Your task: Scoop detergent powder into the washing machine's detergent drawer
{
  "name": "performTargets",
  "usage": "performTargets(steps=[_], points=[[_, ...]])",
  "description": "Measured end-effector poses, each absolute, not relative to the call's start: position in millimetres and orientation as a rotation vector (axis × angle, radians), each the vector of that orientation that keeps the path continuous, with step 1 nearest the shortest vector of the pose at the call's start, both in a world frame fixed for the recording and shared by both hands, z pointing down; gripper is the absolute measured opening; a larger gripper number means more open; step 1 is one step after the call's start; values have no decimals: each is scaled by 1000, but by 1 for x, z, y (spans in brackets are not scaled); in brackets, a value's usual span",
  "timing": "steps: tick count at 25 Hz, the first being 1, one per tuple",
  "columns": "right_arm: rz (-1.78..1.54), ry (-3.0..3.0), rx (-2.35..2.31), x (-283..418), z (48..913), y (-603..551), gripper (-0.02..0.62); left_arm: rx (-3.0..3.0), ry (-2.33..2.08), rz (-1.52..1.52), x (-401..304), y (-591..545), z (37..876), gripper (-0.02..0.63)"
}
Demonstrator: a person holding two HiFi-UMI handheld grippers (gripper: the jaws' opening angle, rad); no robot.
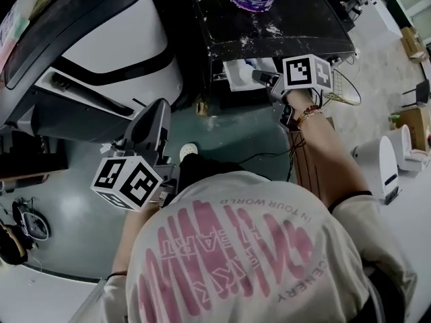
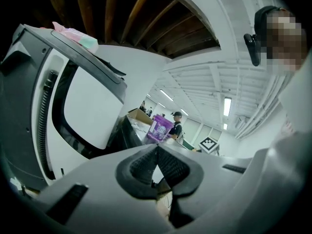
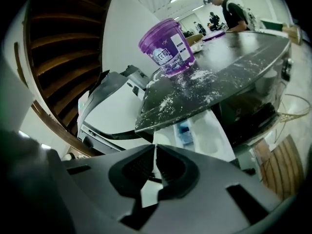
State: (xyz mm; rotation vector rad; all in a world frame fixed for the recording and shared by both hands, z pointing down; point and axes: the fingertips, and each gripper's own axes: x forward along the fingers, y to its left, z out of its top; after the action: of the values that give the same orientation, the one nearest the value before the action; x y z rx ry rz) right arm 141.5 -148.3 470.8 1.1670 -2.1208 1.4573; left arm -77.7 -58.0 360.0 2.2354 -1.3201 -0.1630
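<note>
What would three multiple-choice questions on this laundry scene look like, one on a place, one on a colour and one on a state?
1. Where does the detergent tub stand?
A. on the floor
B. on the dark machine top
C. on a chair

2. What colour is the tub?
A. purple
B. yellow
C. red

3. How is the detergent drawer set?
A. pushed fully shut
B. taken out and lying on the floor
C. pulled out

Answers:
1 B: the tub sits on the top amid spilled powder.
2 A: its wall is plainly purple in both the head view and the right gripper view.
3 C: its white compartments stick out below the top's front edge.
</note>
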Motion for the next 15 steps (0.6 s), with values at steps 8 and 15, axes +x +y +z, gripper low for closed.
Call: performTargets(steps=[8,15], points=[[1159,-2054,1112,139,475,-155,6,2187,-1383,-172,-101,-53,365,0],[1022,-2020,1055,135,484,-154,6,2175,-1379,-185,-103,-53,369,2]])
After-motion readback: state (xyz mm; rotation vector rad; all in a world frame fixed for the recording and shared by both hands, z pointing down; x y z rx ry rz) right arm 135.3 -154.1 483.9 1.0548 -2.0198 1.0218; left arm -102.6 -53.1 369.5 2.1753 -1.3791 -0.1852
